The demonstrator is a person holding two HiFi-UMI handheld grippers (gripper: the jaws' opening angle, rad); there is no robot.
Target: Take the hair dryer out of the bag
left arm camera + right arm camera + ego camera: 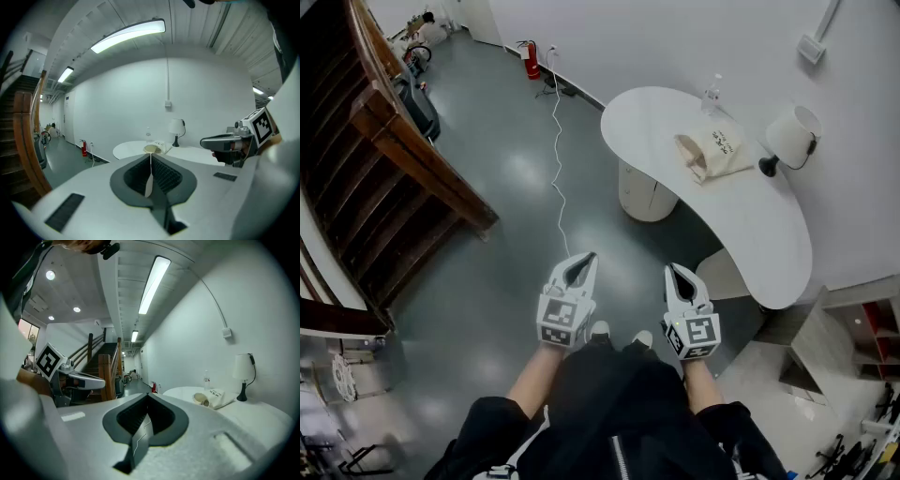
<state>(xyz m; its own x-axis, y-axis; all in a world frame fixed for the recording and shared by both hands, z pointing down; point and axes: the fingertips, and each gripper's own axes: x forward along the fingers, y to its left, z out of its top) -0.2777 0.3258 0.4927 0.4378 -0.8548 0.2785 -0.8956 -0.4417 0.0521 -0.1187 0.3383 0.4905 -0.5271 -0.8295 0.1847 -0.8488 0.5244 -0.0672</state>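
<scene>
A cream cloth bag (712, 150) lies on the white curved table (769, 234) far ahead, its mouth toward the table's left end; the same bag (213, 398) shows small in the right gripper view and the bag (154, 148) in the left gripper view. No hair dryer is visible. My left gripper (584, 260) and right gripper (677, 271) are held side by side over the floor, well short of the table, both shut and empty. The left gripper (151, 159) has its jaws closed together; the right gripper (148, 401) too.
A white table lamp (790, 138) and a clear bottle (712, 94) stand near the bag. A wooden staircase (403, 159) runs along the left. A white cable (558, 169) trails over the grey floor; a red fire extinguisher (531, 59) stands by the wall.
</scene>
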